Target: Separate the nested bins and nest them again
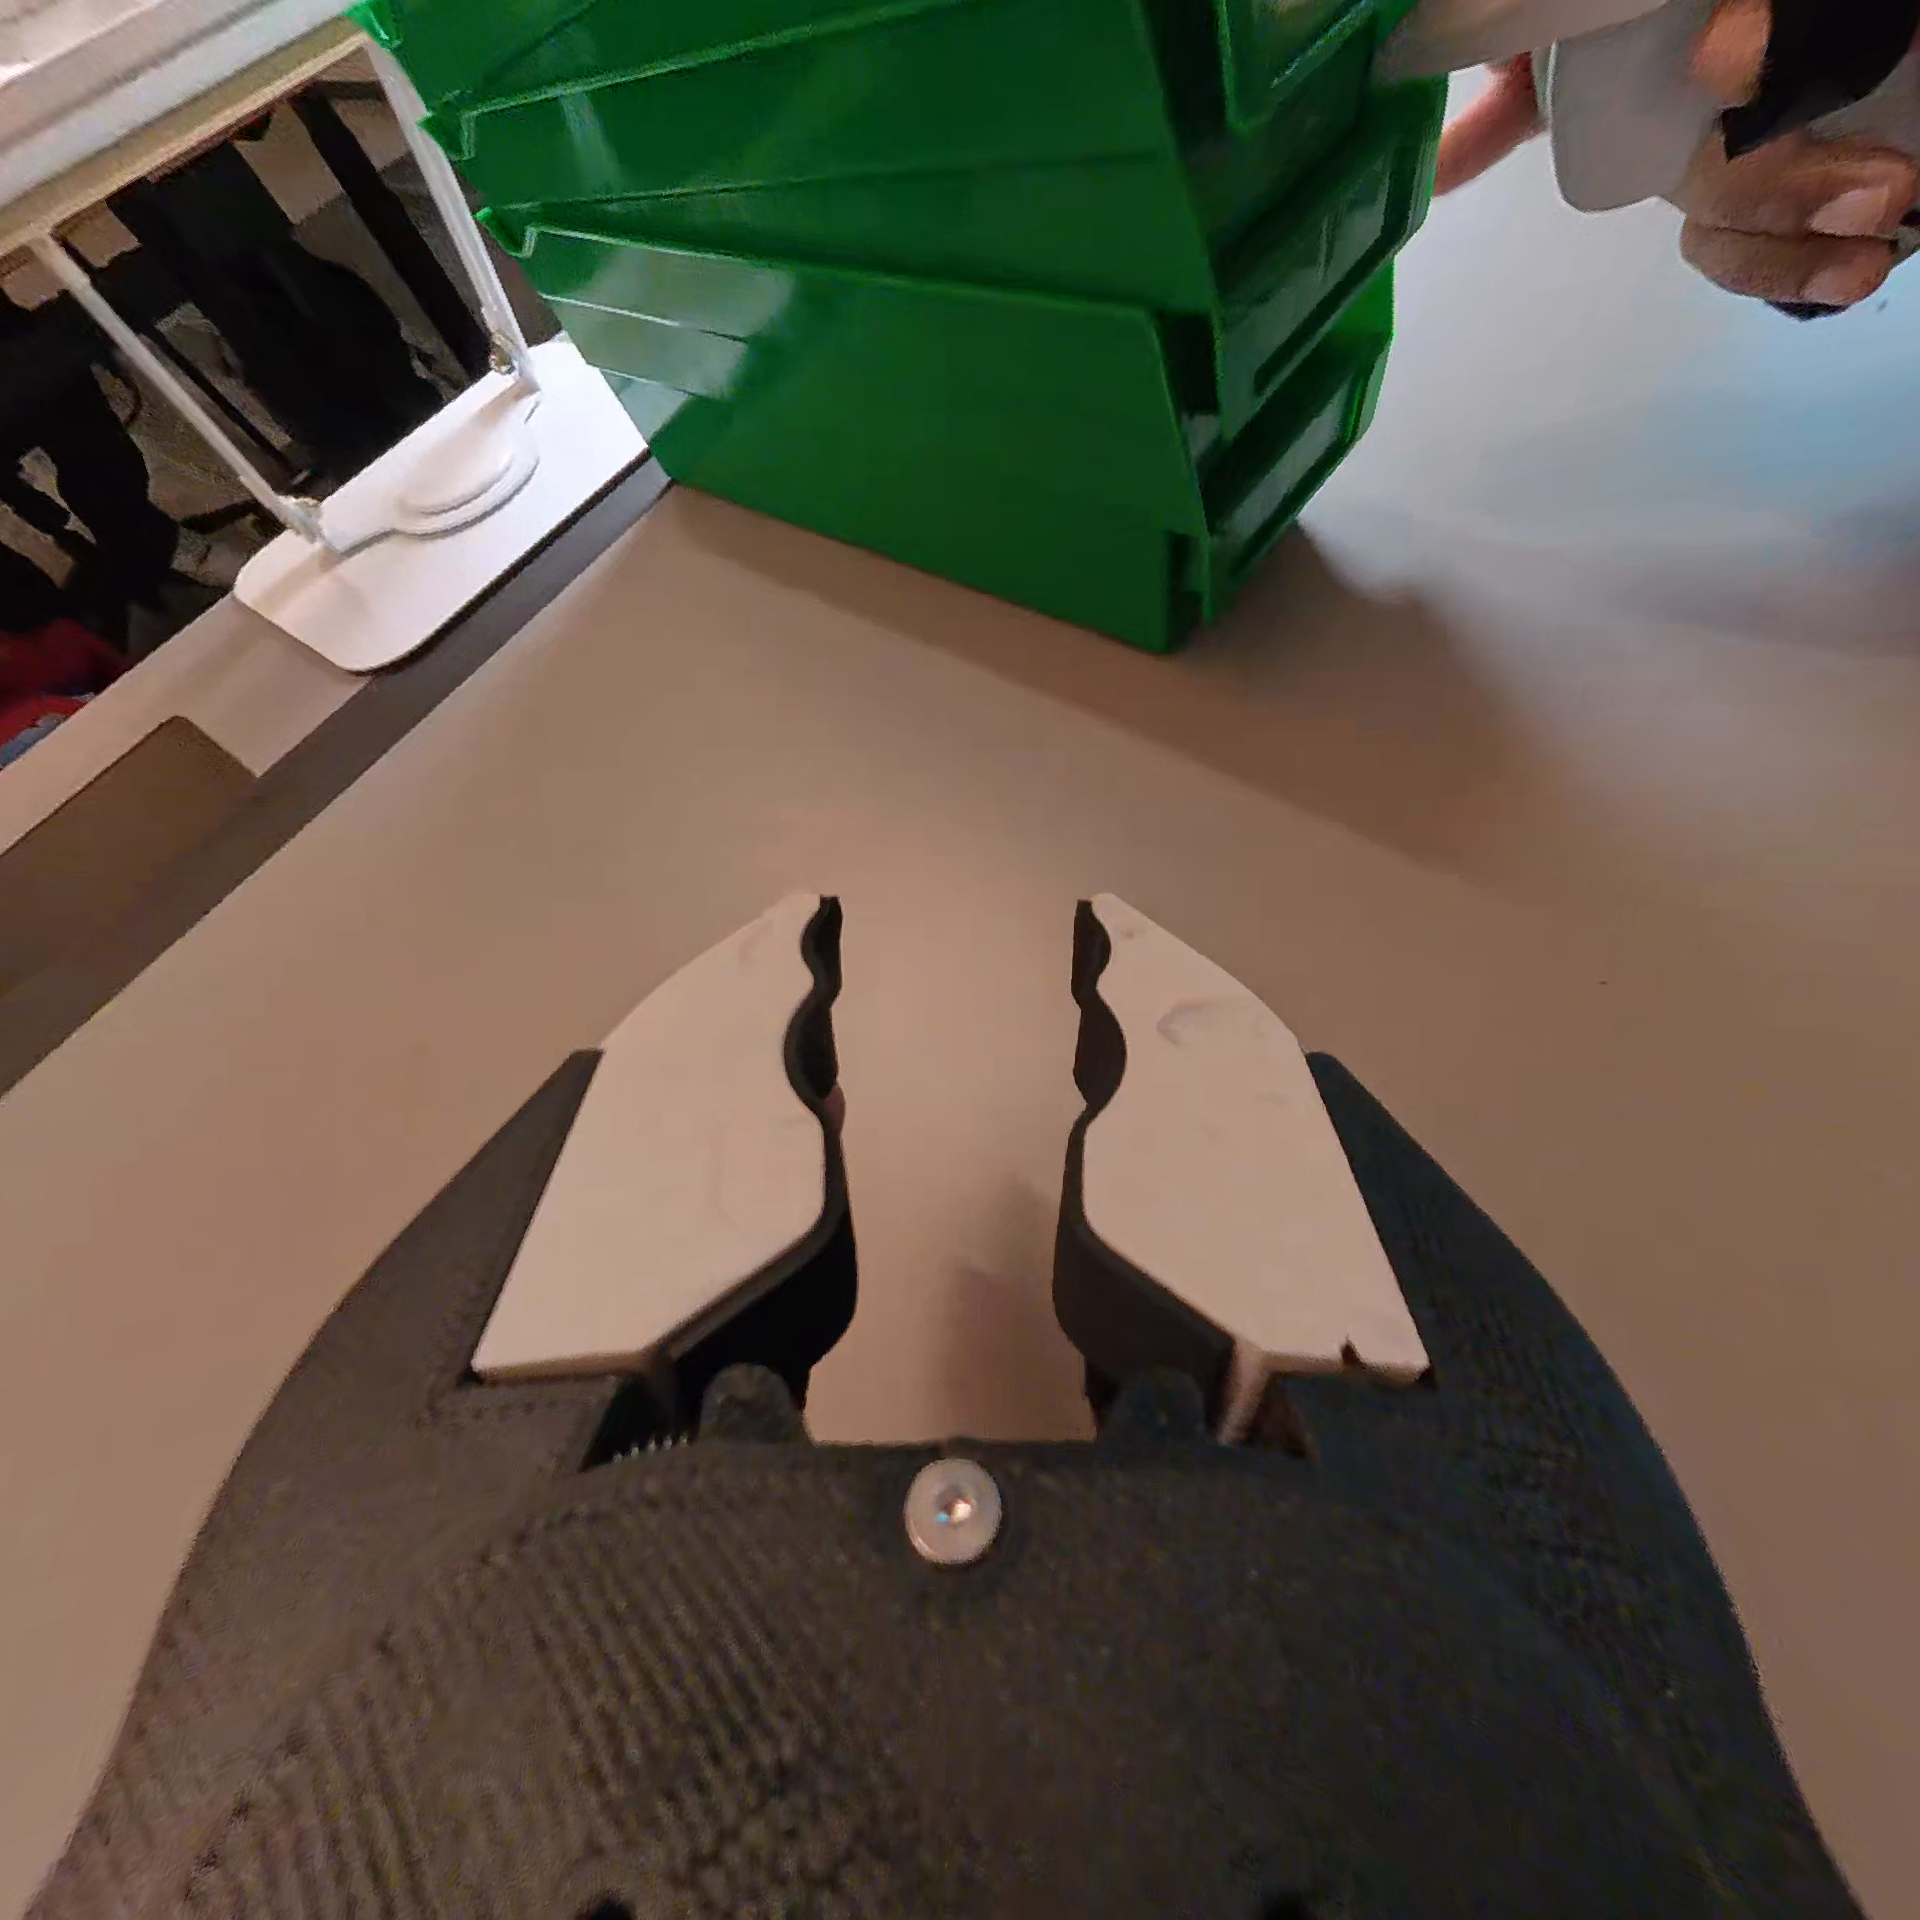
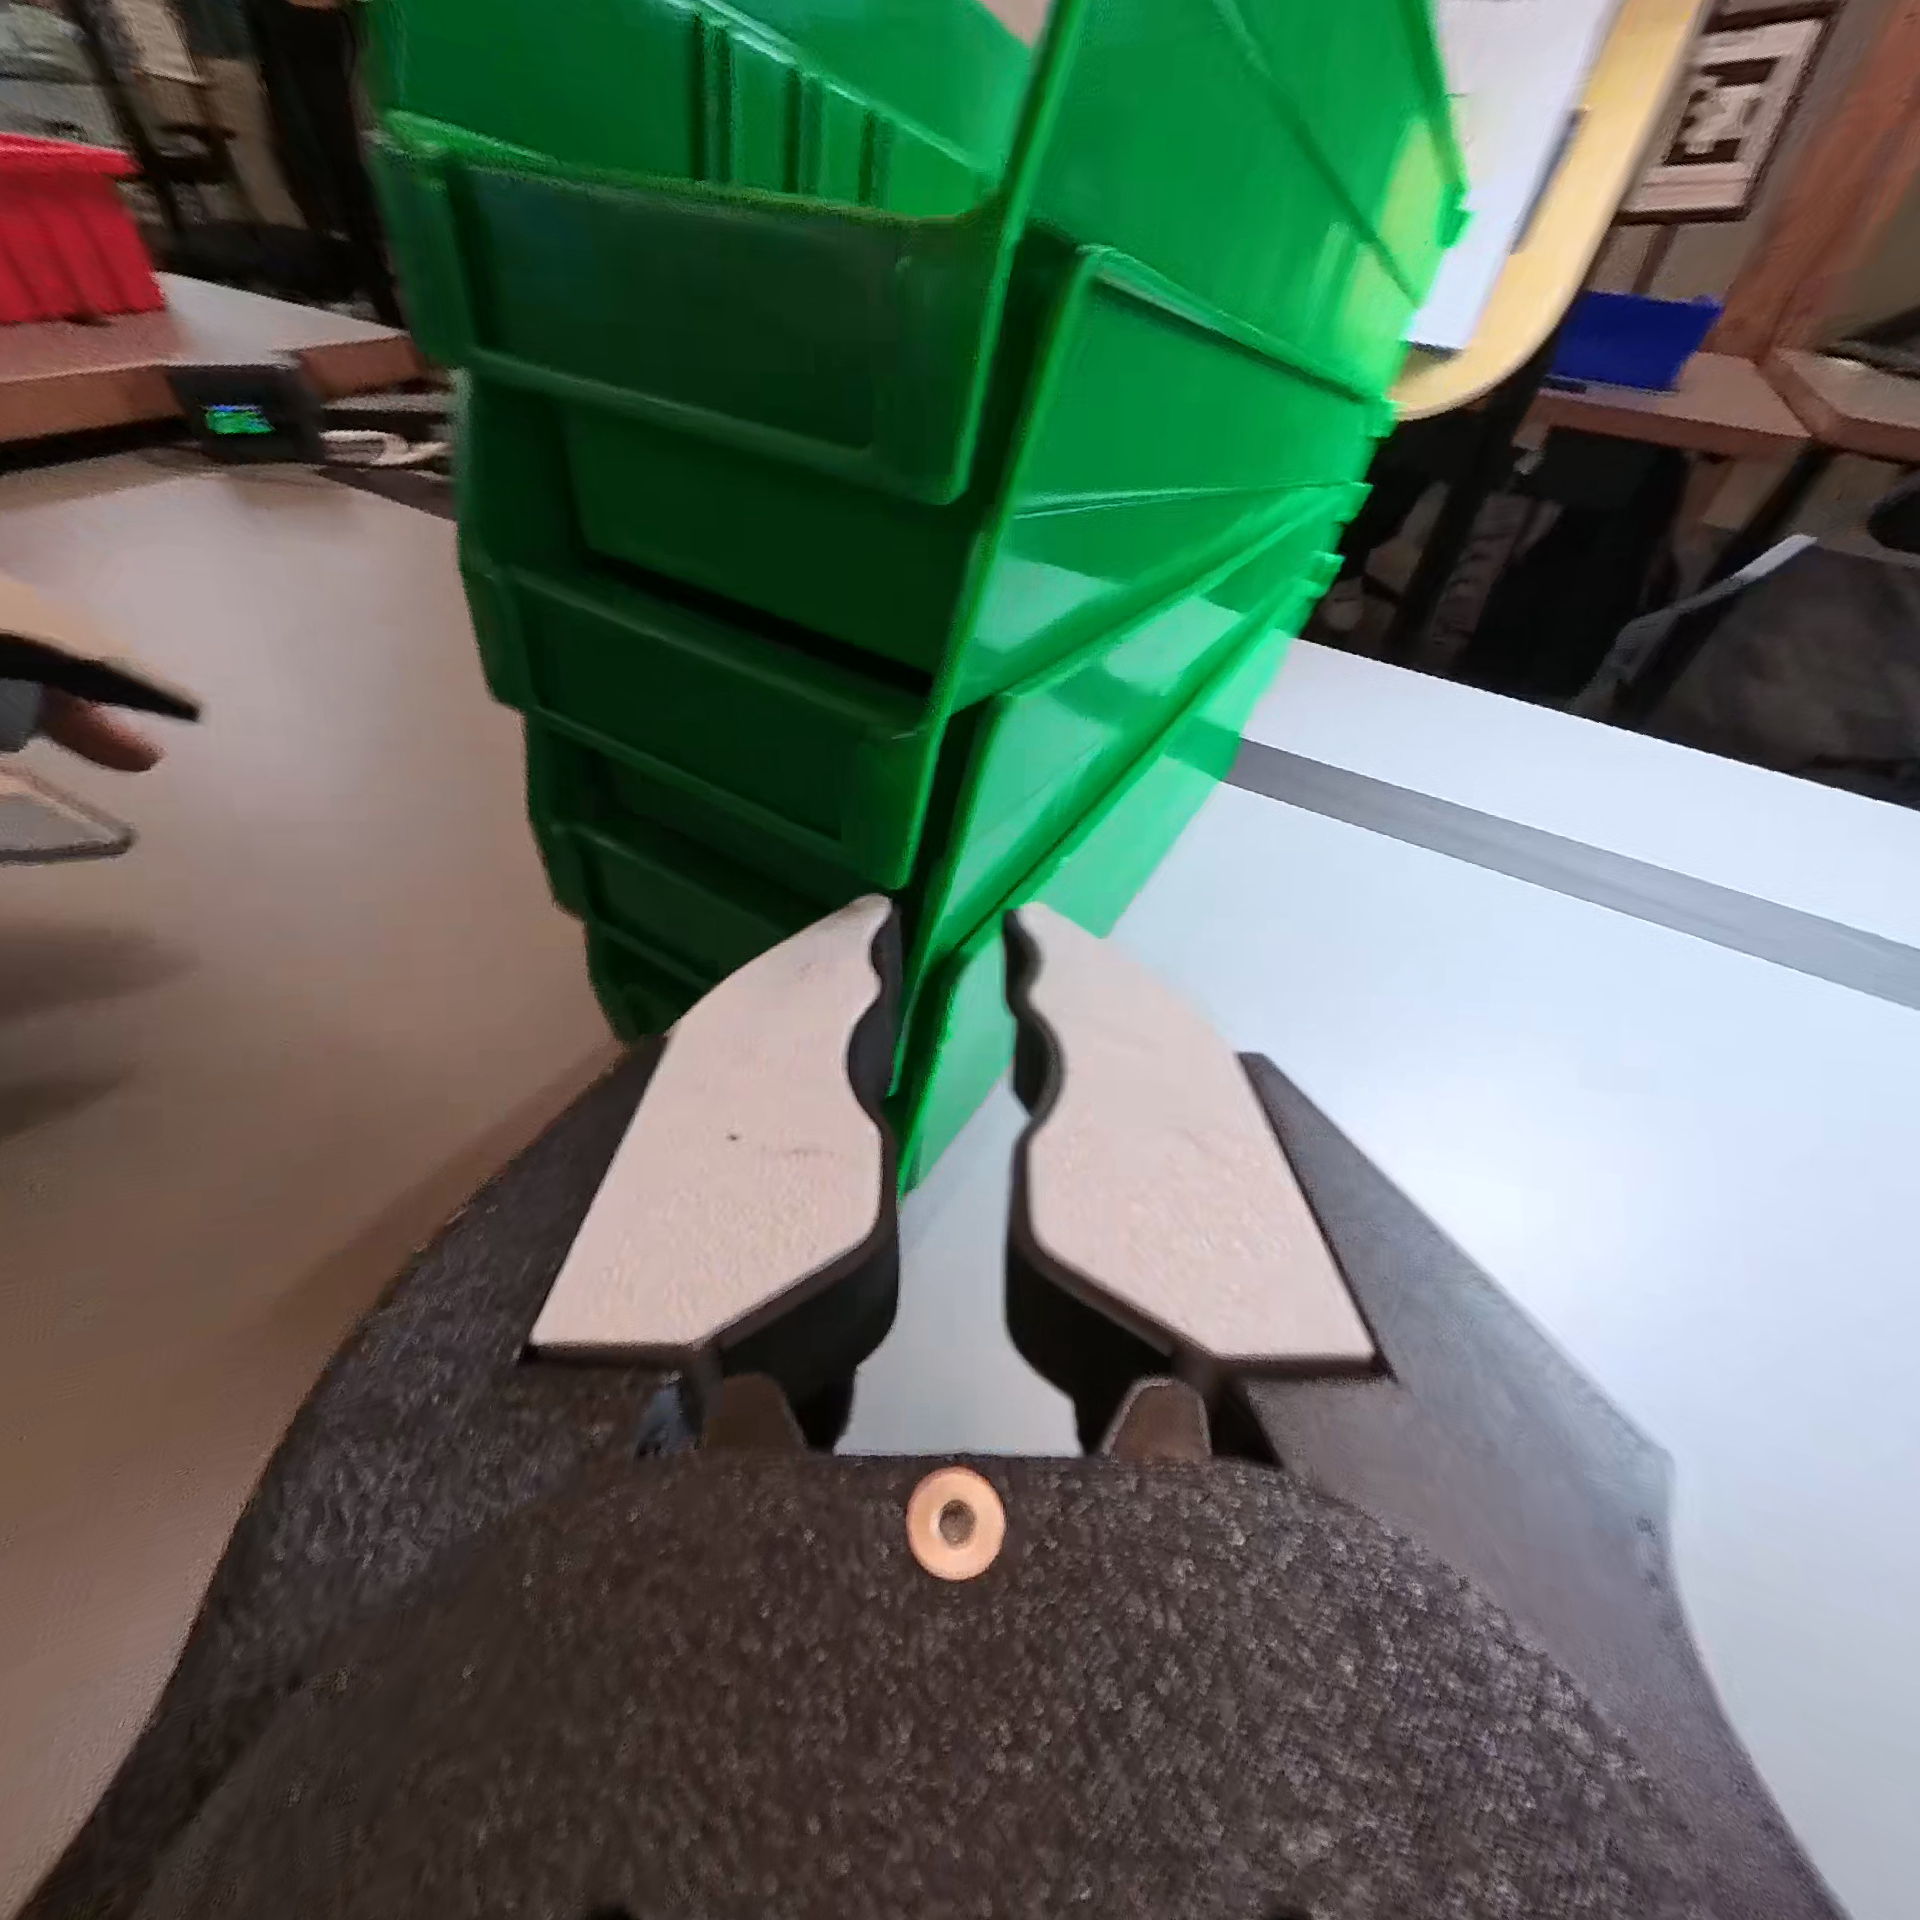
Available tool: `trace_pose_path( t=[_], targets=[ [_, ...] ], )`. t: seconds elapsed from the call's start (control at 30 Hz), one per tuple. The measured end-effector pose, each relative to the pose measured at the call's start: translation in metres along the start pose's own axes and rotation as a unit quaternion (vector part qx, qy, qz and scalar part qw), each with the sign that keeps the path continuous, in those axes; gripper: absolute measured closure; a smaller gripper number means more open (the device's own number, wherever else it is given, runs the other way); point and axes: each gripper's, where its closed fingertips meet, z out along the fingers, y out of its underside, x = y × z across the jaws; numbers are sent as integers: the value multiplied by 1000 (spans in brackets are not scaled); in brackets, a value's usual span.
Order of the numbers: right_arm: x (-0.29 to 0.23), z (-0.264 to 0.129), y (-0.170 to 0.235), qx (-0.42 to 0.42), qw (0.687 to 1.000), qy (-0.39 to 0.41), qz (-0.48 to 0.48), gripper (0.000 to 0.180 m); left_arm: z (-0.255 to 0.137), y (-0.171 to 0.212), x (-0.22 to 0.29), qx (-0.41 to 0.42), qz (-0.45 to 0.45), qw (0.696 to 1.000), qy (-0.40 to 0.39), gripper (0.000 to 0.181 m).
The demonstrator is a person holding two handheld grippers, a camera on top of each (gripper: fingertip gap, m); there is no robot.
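Observation:
A stack of several nested green bins [image 1: 935, 416] stands on the beige table [image 1: 1091, 790], and the upper bins are tilted and fanned out. My left gripper [image 1: 956, 914] is open and empty, low over the table in front of the stack and apart from it. In the right wrist view the stack [image 2: 727, 520] is very close and blurred. My right gripper [image 2: 951, 925] has its fingers closed on the thin side wall of a green bin [image 2: 935, 1039] that runs between them. A hand [image 1: 1787, 208] holds that gripper at the stack's upper right.
A white stand with thin posts [image 1: 416, 520] sits on the table's left edge beside the stack. A hand [image 2: 83, 717] shows at the far left. A red bin [image 2: 62, 229] and a blue bin [image 2: 1631, 332] stand on other tables behind. There is about 25 cm between the tips of the two grippers.

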Motion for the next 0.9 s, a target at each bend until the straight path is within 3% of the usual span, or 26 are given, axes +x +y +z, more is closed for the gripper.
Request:
trace_pose_path(
  t=[0.07,0.17,0.57,0.77,0.9],
  targets=[
    [-6,0,0,2,1000,-9,-21,172,-8,1,1,16,-8,1000,-4,139],
    [-11,1,-1,9,998,-2,-69,172,-15,4,2,34,-11,999,-13,142],
    [-81,-7,-5,54,984,-124,-116,171,-14,10,2,42,-31,999,-11,144],
    [-80,20,-10,42,992,-22,-114,174,-11,5,8,52,-21,998,-11,144],
    [-94,32,-14,38,993,0,-108,174,-9,1,8,62,-19,998,-11,143]
  ],
)
